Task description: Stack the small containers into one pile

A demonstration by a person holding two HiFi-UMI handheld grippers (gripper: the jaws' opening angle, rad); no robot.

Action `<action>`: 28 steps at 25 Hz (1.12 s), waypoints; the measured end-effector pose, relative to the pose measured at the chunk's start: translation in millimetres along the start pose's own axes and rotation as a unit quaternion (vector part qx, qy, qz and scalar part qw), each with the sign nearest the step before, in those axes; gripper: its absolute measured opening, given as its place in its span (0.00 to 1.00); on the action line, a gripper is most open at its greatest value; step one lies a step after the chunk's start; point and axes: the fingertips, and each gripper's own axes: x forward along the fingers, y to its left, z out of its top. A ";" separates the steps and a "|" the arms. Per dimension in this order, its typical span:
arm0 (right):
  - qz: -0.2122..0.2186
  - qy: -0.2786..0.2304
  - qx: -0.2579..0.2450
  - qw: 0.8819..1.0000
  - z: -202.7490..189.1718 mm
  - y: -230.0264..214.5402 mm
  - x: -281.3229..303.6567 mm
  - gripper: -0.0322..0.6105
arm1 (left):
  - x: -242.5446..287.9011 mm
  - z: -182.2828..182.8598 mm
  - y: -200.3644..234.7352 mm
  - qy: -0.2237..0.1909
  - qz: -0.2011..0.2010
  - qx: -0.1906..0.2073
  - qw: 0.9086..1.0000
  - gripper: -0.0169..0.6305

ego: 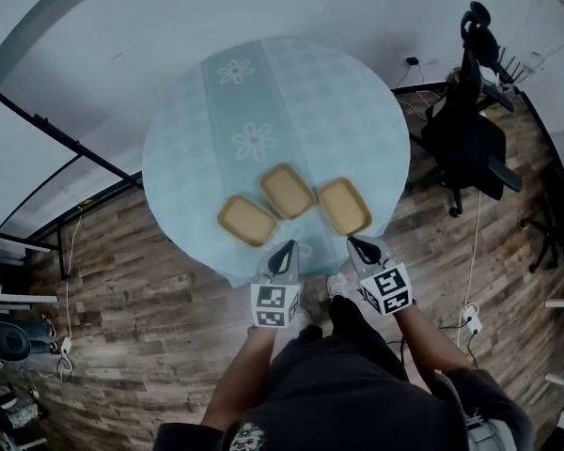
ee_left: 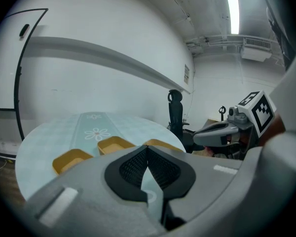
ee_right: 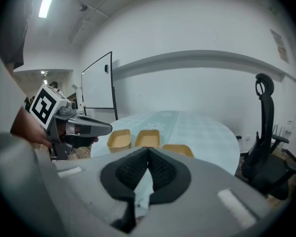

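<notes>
Nearest the person, over the brown plank wooden floor [ego: 150,289], the grey left tool [ego: 286,248] with its marker cube hangs just short of the table's near edge. Its black ribbed pads are pressed together at the tips with nothing between them. Beside it, the matching grey right tool [ego: 355,243] is the same story: jaws closed tight, empty, aimed at the table. Just past them come the small, shallow yellow plastic trays, rectangular with rounded corners, all lying flat and open side up on the near part of the round tabletop [ego: 179,148], which is covered by a pale blue-green checked cloth with a flowered strip. The left container [ego: 247,220] sits closest to the left tool, its long axis running across the view and dipping toward the right. The middle container [ego: 287,190] sits a little farther in, turned corner-on to the person, so its long axis is harder to call. The right container [ego: 344,205] lies ahead of the right tool, its long axis running more away from the person, near end swung right. They lie close side by side in a shallow arc, none inside another, so by my reading the stacking has not begun and every nesting move is left. Far right, a black office chair [ego: 470,139] stands off the table.
</notes>
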 end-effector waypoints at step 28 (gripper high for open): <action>-0.050 0.135 0.056 0.988 -102.8 -90.1 98.1 0.97 | 47.6 -51.8 7.0 0.067 0.029 -0.039 0.997 0.02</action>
